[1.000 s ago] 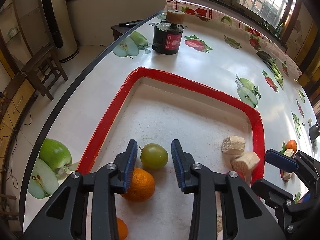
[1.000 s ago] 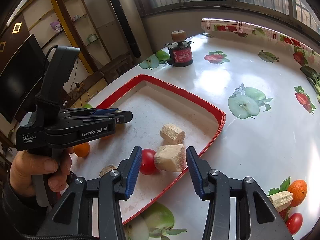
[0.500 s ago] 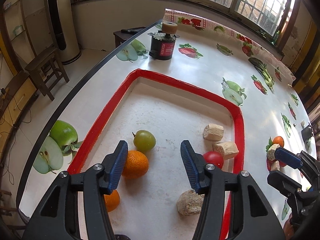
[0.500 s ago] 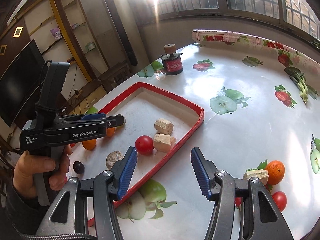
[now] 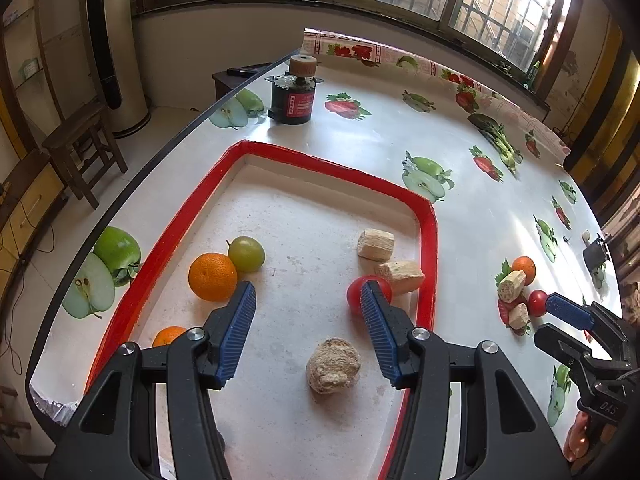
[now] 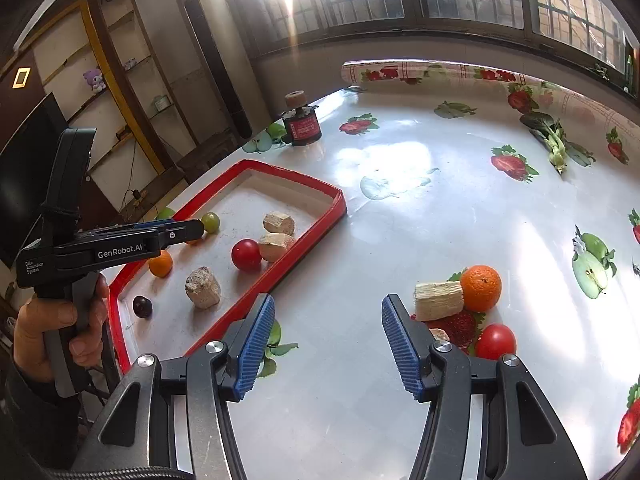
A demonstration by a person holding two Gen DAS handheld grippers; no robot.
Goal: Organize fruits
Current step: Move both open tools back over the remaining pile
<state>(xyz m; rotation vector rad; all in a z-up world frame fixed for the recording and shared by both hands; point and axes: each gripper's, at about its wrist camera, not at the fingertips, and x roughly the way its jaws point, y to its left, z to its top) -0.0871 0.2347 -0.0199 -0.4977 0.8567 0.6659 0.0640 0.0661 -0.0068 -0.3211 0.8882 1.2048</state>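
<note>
Both tongs have lifted back from the red tray (image 5: 427, 240) since a second ago; I see my left tongs (image 5: 308, 332) gaping empty over it, my right tongs (image 6: 328, 344) gaping empty above the table (image 6: 400, 220), loose orange (image 6: 480, 288) at two o'clock.

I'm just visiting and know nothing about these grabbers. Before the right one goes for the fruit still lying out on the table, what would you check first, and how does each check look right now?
1. Right gripper empty and open: ok.
2. Left gripper empty, nothing pinched: ok.
3. Loose fruit in sight: orange and tomato on the table: ok.
4. Orange free to grab: not ok, a pale chunk lies against it.
5. Room in the red tray: ok, far end bare.
6. Smaller chunk near the tomato, touching or apart: cannot tell.
</note>
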